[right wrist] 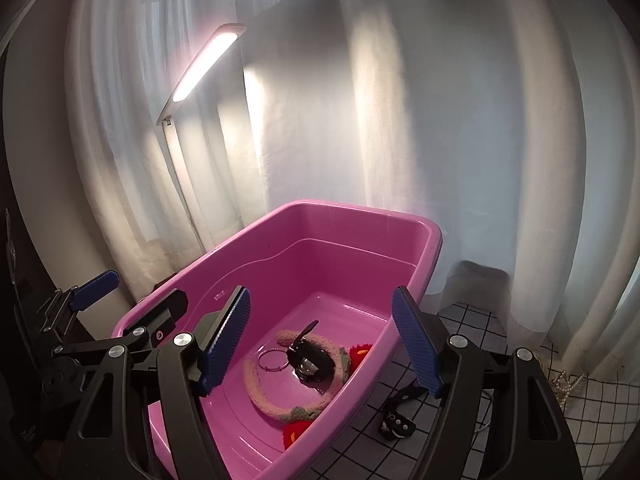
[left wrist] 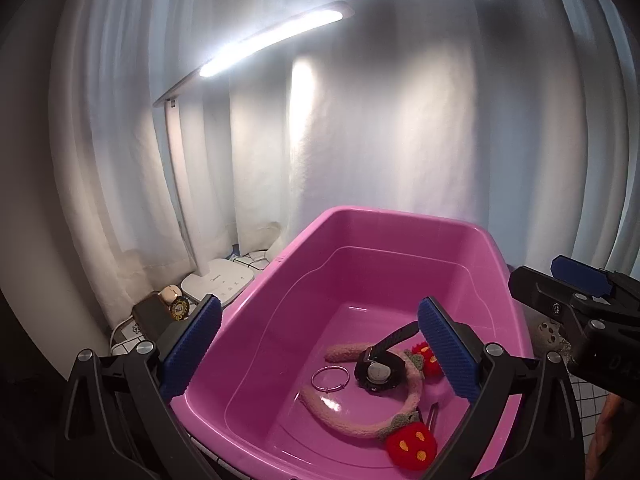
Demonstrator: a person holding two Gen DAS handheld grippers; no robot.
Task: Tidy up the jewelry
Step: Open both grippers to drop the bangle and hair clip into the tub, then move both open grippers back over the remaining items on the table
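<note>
- The pink plastic tub [right wrist: 434, 240] on the checked tabletop [right wrist: 472, 320] already holds a fuzzy pink headband [left wrist: 412, 396], a black wristwatch [left wrist: 378, 374] and a thin metal ring [left wrist: 330, 378].
- Your left gripper [left wrist: 320, 352] and right gripper [right wrist: 320, 344] hover over it, jaws wide apart and empty.
- Next, I judge, fetch the black strap [right wrist: 396, 420] just outside the tub's right wall; its long axis runs diagonally, so pinch across it.

The pink tub [left wrist: 404, 224] is smooth, glossy plastic that catches highlights on its floor. In it the headband [left wrist: 412, 396] looks fuzzy and matt, its red pom-poms [left wrist: 410, 446] woolly. The ring bangle [left wrist: 330, 378] is thin shiny metal; the watch [left wrist: 376, 374] has a matt black strap and glassy face. Gripper pads [left wrist: 444, 348] are ribbed blue rubber. The curtain [right wrist: 400, 120] is soft matt cloth
</note>
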